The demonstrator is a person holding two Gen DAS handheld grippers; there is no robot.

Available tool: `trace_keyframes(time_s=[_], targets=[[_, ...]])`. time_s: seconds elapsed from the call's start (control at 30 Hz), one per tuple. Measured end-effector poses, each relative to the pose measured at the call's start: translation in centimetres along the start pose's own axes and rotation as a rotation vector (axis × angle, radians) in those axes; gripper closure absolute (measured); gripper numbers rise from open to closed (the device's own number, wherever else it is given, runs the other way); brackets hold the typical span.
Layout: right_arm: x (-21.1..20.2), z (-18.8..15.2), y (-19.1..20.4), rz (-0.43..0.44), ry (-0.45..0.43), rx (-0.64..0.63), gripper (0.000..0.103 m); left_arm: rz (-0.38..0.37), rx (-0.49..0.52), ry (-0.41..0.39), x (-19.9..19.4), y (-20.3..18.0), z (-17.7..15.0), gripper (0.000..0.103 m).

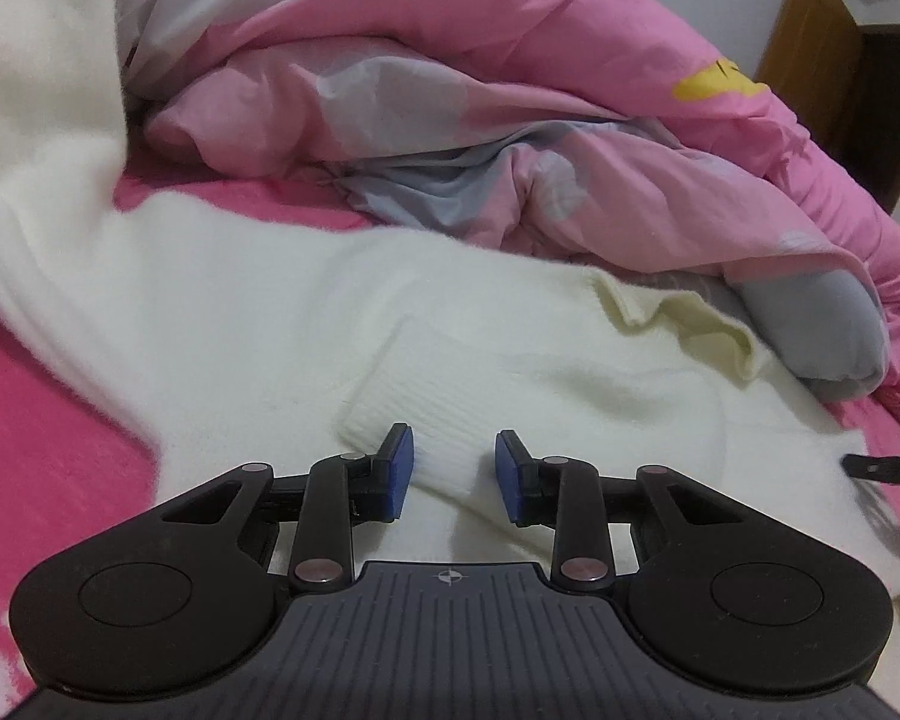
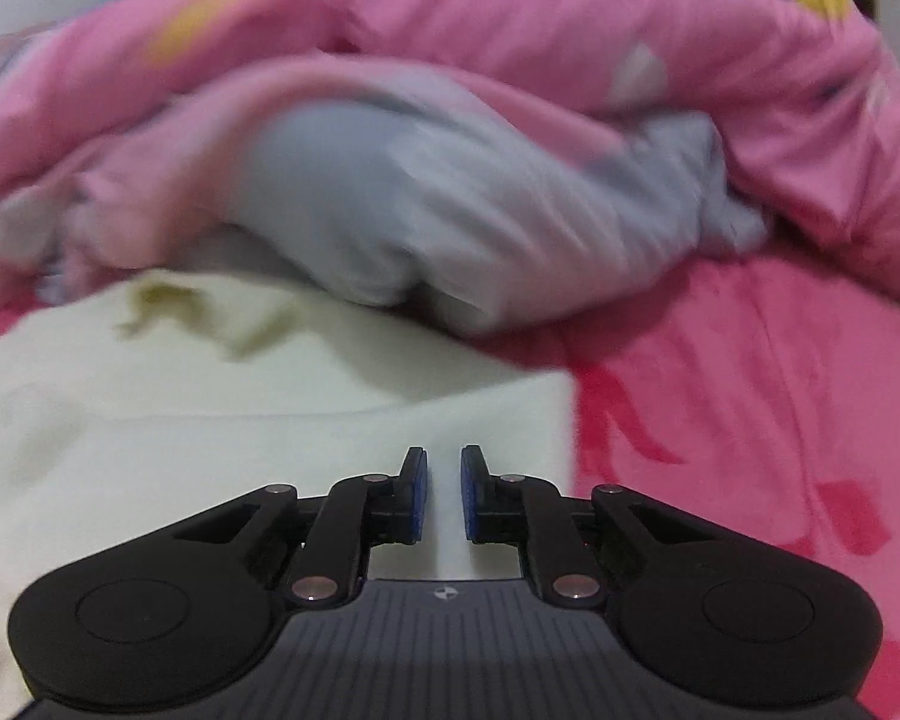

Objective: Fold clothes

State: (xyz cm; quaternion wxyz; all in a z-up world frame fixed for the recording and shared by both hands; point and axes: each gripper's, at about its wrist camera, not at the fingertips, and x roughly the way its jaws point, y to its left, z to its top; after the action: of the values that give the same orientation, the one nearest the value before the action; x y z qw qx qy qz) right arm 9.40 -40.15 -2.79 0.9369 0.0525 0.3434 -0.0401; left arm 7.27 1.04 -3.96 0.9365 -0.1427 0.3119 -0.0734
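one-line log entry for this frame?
task: fold clothes | left gripper: open over white sweater cuff | right gripper: nearly shut, nothing gripped

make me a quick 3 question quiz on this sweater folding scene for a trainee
1. True or false: the left gripper is clamped on the ribbed cuff of the white sweater.
2. What lies bunched up behind the sweater? A) a blue towel B) a pink and grey quilt C) a stack of jeans
3. Fill in: the sweater lies on a bright ____ bed sheet.

Key
1. False: its jaws stand apart, with the cuff lying beyond the blue pads, not pinched.
2. B
3. pink
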Motion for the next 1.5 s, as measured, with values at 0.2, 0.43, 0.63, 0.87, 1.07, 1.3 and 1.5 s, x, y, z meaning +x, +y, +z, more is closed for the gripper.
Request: trace_keyframes(time_s=[0.2, 0.43, 0.63, 0.87, 1.07, 1.3, 1.5], targets=[[-1.9, 0.6, -0.1, -0.062, -0.038, 0.06, 0.092, 0.008, -0.028, -0.002, -0.1, 0.3, 0.0, 0.071], [-4.2, 0.3, 10.6, 0.332, 0.056, -0.159, 0.092, 0.045, -0.059, -0.023, -0.8, 0.5, -0.2, 0.071], [1.0, -1.1, 19.8, 0.39, 0.205, -0.267, 0.092, 0.081, -0.059, -0.023, -0.6, 0.4, -0.1, 0.071], [0.1, 1.4, 17.8, 0.396, 0.144, -0.017, 0.09, 0.077, -0.062, -0.027, -0.8, 0.6, -0.2, 0.07], [1.5, 0.8, 20.9, 0.418, 0.228, -0.099, 0.09, 0.081, -0.061, -0.029, -0.9, 0.6, -0.1, 0.07], [5.6, 2.8, 16.3, 0.347, 0.169, 0.313, 0.089, 0.082, -0.05, -0.026, -0.8, 0.6, 0.0, 0.07], [-2.9, 1.4, 7.7, 0.3, 0.064, 0.324, 0.089, 0.077, -0.058, -0.024, -0.7, 0.6, -0.1, 0.07]])
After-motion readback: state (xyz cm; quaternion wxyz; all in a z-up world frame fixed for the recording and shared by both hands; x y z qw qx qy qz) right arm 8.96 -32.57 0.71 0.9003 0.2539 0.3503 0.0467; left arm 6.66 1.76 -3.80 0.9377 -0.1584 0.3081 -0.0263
